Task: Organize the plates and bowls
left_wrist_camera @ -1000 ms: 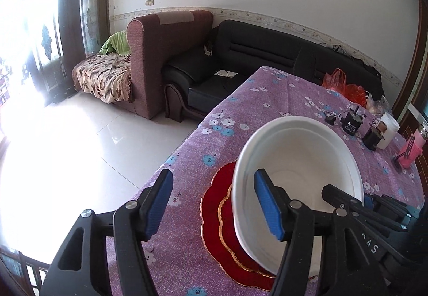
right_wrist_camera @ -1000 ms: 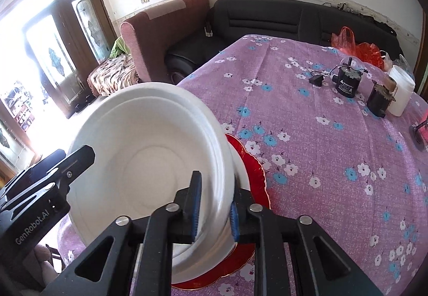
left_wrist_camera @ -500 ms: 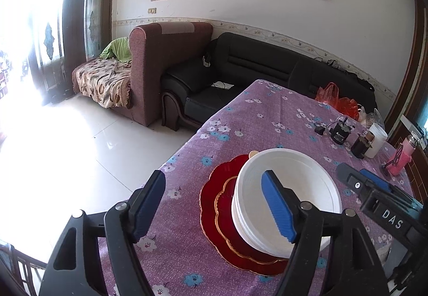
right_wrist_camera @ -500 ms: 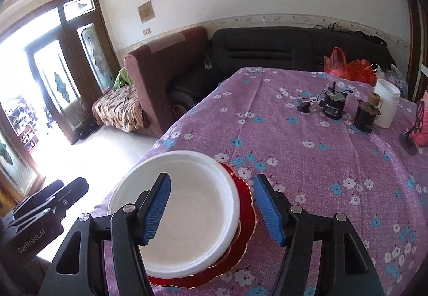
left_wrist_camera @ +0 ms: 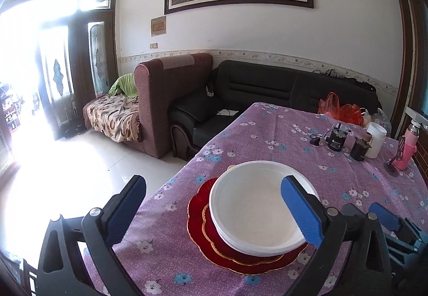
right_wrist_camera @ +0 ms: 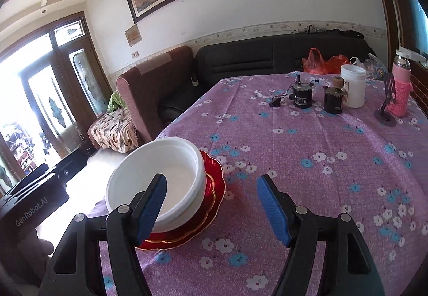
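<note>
Stack sits near the table's front-left corner: white, matte, foam-like bowls [left_wrist_camera: 256, 215], nested, rest on scalloped red plates with gold rims [left_wrist_camera: 203, 223], widest at the bottom, presumably for stability; the bowls sit off-centre on the plates; purple floral tablecloth [right_wrist_camera: 307, 162] beneath, coarse-woven. Left gripper [left_wrist_camera: 216, 211] has its blue-padded fingers spread wide, empty, above the stack; right gripper [right_wrist_camera: 214, 209] likewise gapes, holding nothing, just beside the stack. Stacking looks finished. Far end: white plastic jar [right_wrist_camera: 353, 86], pink knit-sleeved flask [right_wrist_camera: 401, 84].
</note>
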Motion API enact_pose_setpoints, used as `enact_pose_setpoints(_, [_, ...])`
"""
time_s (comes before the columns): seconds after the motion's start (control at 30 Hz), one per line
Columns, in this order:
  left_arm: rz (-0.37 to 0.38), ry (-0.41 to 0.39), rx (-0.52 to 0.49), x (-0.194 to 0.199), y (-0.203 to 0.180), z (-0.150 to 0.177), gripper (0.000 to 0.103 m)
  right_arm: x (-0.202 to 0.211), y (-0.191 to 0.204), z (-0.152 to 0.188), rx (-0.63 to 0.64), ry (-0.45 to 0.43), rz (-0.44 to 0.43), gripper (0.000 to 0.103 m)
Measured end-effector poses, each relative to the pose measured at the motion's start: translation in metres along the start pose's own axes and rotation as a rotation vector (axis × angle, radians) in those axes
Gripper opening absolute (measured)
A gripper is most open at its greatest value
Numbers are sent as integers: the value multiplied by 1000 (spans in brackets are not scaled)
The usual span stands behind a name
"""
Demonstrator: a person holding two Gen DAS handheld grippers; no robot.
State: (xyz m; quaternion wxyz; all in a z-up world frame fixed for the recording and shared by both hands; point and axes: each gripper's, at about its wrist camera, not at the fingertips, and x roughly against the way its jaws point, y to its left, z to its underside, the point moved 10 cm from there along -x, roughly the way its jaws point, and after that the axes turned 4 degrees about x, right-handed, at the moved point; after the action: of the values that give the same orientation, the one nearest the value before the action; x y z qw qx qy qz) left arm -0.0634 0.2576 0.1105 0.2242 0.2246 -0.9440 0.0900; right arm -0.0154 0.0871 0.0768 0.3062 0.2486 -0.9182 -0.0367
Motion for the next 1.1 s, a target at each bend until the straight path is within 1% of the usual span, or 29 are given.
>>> enact_pose_setpoints(0.13, [-6,-2,-30,6,-12,2,103,5,-5,9,-9,0,-4,75])
enact_pose_setpoints(0.4, [-26,47,-49,4,-22,17,103,20,-5,10,23,-35,6,81])
enact_pose_setpoints(0.63, [-16,74,-57,2,-30,25,103,25,0,15,57,-37,9,85])
enact_pose_setpoints(0.77, [-6,71,-50,3,-31,26,103,24,4,18,78,-35,27,86])
enact_pose_setpoints(0.9, [8,35,-10,7,-26,22,103,23,7,21,101,-30,45,87])
enact_pose_setpoints(1.1, [5,-83,85,26,-3,7,103,18,12,26,131,-24,68,87])
